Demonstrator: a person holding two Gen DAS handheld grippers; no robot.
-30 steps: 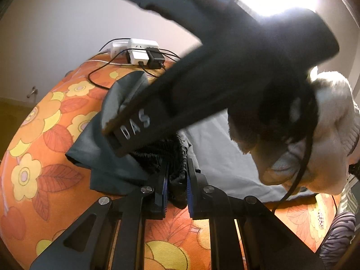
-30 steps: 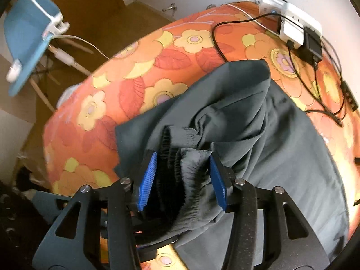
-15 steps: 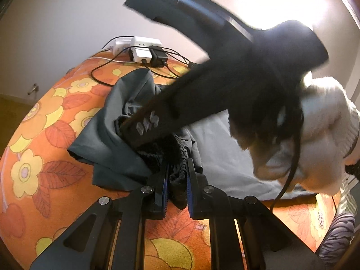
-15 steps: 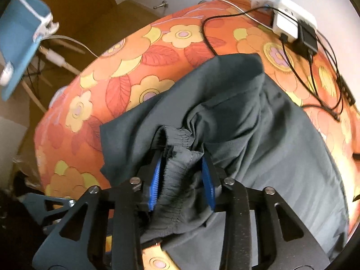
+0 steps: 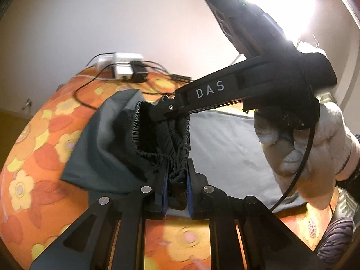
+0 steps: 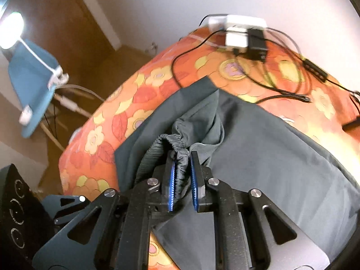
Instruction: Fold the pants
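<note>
Main risk: the gathered elastic waistband (image 5: 162,139) of the dark grey-green fabric pants (image 6: 258,148) is bunched thick between both tools, so a pull in opposite directions could let it slide off the blue pads, esp. on the right side where only a small puckered bit sits between them. If either grip goes, the lifted end drops in a heap and the fold comes out crooked. Second risk: the black cables (image 6: 265,83) and the white power strip w/ plugged adapters (image 6: 238,31) lie just beside the far edge of the pants; dragging cloth that way could snag a lead (or tug the strip along).

Left tool (image 5: 176,186): nearly closed, pinching a wad of waistband, pads pressed on cloth both sides. Right tool (image 6: 182,180): also almost closed, clamped on a fold of the same waistband; from the left view its black body (image 5: 209,92) reaches down into the waistband opening.

Pants location: spread over the orange flower-print bench cover (image 6: 139,94), most of the cloth flat, waistband end raised off it. Rest of the legs runs out of view, so can't tell how they lie.
</note>
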